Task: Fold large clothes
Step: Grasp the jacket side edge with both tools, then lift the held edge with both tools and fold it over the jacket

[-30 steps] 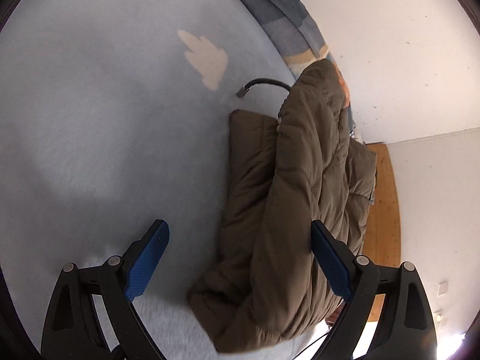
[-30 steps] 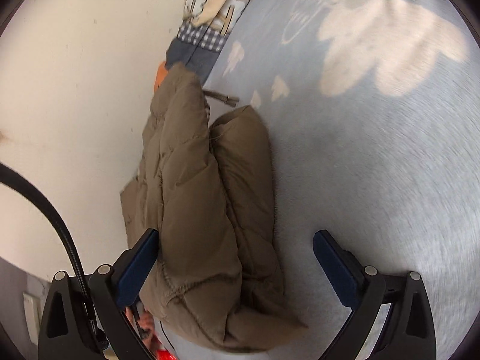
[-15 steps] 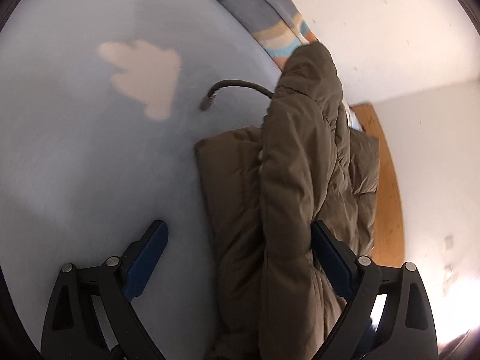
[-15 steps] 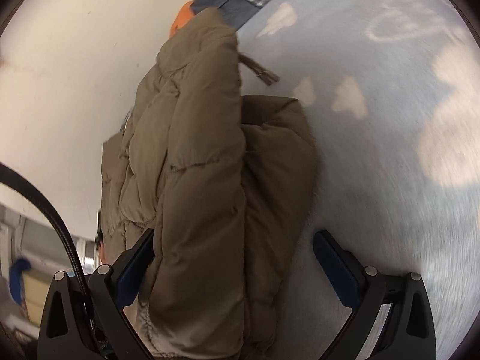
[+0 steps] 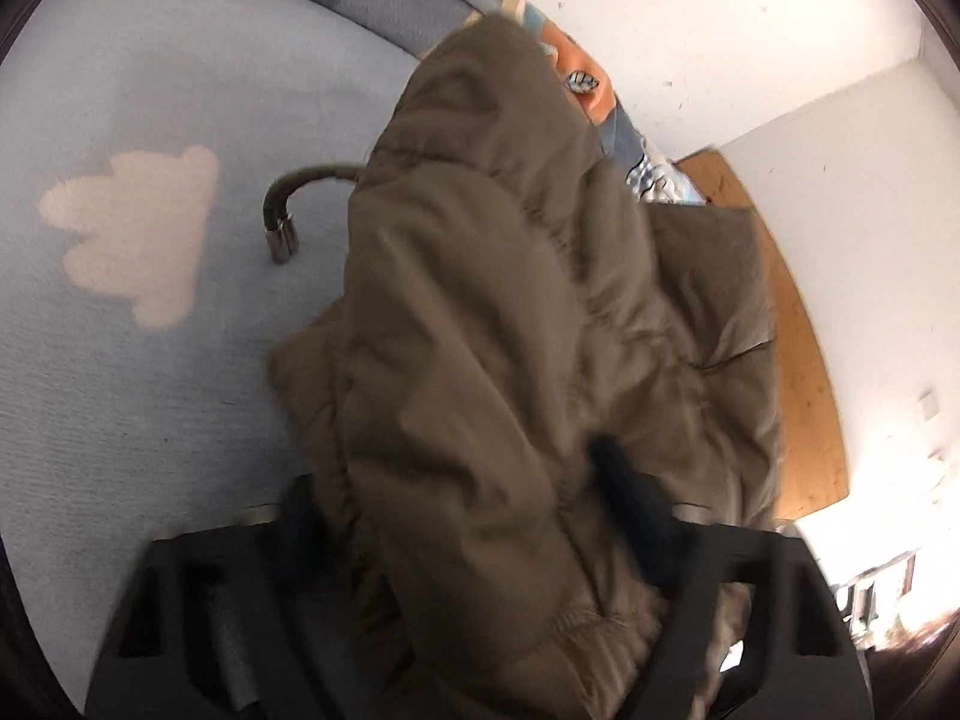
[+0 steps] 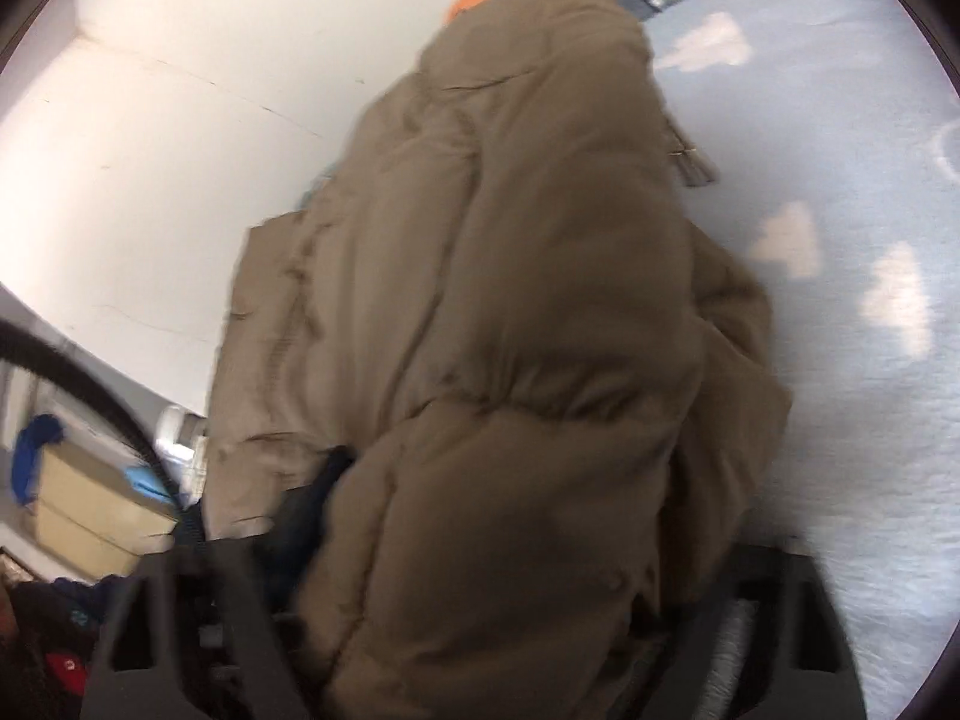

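Left claw (image 5: 474, 516): closing around the brown puffer jacket (image 5: 510, 312) bundle.
Right claw (image 6: 510, 528): closing likewise, to lift.
Bed (image 5: 120, 360): supports jacket.

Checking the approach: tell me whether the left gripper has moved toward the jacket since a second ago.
Yes. The left gripper has advanced onto the brown jacket, now between its closing fingers; the cloud patch on the blue blanket looms larger.

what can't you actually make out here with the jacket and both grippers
- Left wrist view: the jacket fills the closing left gripper; one pad buried, the other blurred, so contact is unclear.
- Right wrist view: the jacket hides one pad of the closing right gripper; motion blur smears the rest.
- Both views: the jacket's near hem is cut off at the bottom.
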Motion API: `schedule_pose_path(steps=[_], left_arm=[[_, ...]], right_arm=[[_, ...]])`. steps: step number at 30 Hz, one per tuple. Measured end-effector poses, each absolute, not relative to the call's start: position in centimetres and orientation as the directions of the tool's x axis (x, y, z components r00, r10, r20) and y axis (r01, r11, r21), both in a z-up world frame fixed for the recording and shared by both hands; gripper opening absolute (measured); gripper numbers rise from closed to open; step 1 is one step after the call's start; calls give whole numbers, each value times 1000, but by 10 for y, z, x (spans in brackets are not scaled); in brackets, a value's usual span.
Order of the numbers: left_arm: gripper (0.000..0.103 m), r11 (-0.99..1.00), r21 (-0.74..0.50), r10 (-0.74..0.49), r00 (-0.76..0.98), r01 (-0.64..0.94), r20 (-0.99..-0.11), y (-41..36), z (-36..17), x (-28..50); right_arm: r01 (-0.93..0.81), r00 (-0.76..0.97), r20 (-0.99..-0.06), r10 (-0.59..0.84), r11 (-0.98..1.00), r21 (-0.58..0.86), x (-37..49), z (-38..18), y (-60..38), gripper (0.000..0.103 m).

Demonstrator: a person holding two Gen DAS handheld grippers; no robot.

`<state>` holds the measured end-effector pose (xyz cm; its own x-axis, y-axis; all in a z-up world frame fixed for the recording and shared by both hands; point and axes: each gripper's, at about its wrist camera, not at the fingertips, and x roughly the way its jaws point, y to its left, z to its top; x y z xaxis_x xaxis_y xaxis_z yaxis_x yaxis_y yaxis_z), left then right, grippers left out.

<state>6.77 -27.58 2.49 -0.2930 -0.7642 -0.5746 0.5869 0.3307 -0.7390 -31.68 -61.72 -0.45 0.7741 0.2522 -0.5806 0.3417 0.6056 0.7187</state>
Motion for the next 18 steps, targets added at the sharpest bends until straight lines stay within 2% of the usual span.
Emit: schedule_pose_path(steps=[1,3,6,11,18], left_arm=[[56,336,-729,-767,-276,597,-579,-274,32,67],[45,350,-687,-760,-236,637,-606,-273,47,60],[38,370,-644,-752,-192,670,-631,-270,65,48],[34,370,-640,-760,-176,674,-625,-249,82,32],[33,362,-629,-765,-167,688,-622,-243,110,22]], right_arm=[[356,764,-600,237,621,698,-315,-1,-615,64],[380,745,-642,182,675,632,-311,16,-607,47],[412,714,-692,103,738,535,-306,45,-592,40],[443,706,-708,24,765,467,-310,73,-574,36],[431,693,-721,-2,802,413,-320,106,-545,36]])
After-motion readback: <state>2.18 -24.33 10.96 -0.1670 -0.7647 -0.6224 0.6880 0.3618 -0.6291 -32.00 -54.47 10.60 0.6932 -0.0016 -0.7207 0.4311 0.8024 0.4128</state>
